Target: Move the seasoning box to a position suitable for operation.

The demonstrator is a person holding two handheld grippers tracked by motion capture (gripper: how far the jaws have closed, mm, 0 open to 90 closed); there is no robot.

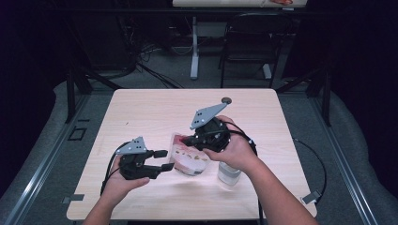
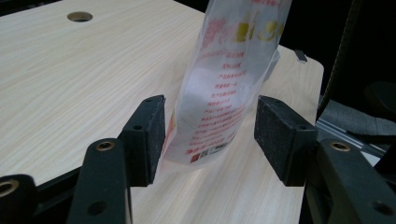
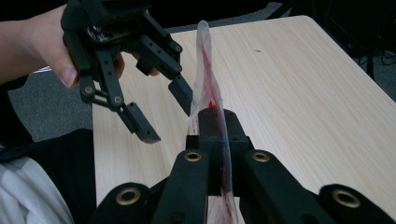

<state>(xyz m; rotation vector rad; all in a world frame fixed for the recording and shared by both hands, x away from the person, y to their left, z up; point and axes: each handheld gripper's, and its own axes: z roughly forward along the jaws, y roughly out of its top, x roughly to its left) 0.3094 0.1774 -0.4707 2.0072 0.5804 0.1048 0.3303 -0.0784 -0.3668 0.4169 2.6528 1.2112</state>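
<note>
A clear plastic bag [image 1: 190,158] with red print and a white filling stands over the middle of the wooden table [image 1: 141,112]. My right gripper [image 1: 187,139] is shut on its top edge; in the right gripper view the jaws [image 3: 215,123] pinch the thin film [image 3: 205,60]. My left gripper [image 1: 165,160] is just left of the bag, open. In the left gripper view the bag [image 2: 219,93] hangs between the spread pads [image 2: 210,135], close to the left pad and apart from the right one. The left gripper [image 3: 164,115] also appears open beside the bag in the right gripper view.
A white round container [image 1: 229,172] stands on the table under the right wrist. A cable hole [image 1: 226,100] sits near the far edge. A black chair [image 1: 248,42] and a table leg stand beyond the table.
</note>
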